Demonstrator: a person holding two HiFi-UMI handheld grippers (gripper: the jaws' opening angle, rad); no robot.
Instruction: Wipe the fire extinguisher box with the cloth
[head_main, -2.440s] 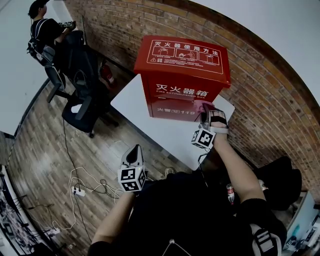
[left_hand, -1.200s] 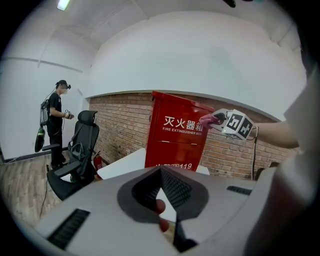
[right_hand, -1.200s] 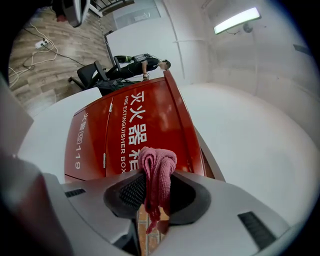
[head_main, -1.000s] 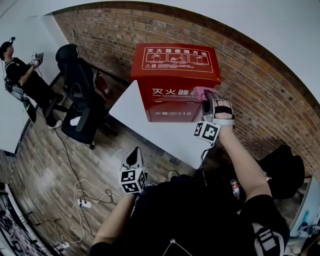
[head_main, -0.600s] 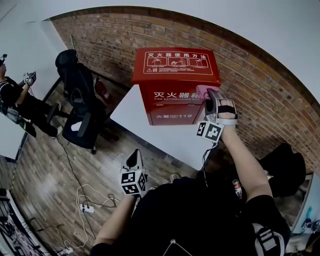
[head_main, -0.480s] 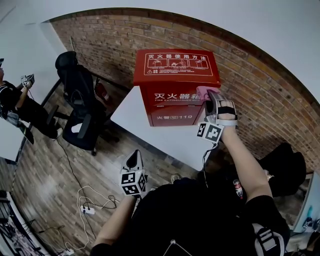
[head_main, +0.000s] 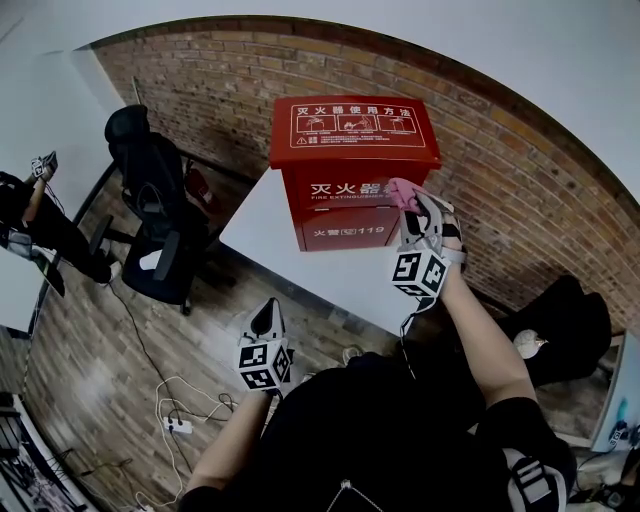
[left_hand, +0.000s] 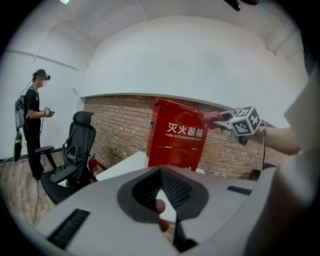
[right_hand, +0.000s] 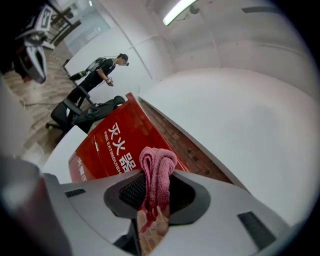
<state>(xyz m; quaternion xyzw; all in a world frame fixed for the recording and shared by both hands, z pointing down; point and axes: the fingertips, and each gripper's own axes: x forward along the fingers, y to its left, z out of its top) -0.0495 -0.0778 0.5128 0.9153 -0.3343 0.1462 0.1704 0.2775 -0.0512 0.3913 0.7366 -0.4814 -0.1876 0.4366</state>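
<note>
So the right claw (head_main: 420, 208) is clamped tight on the bunched pink cloth (head_main: 400, 190), which sits against the red fire extinguisher box (head_main: 345, 190), at the top right corner of its front. The box stands on the white desk (head_main: 262, 225), upper middle of the head view. The left claw (head_main: 267, 310) hangs low, closed on nothing.

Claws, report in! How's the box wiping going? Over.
Right claw shut on pink cloth, at red box front. Left claw shut, empty, low. Nothing in the way.
</note>
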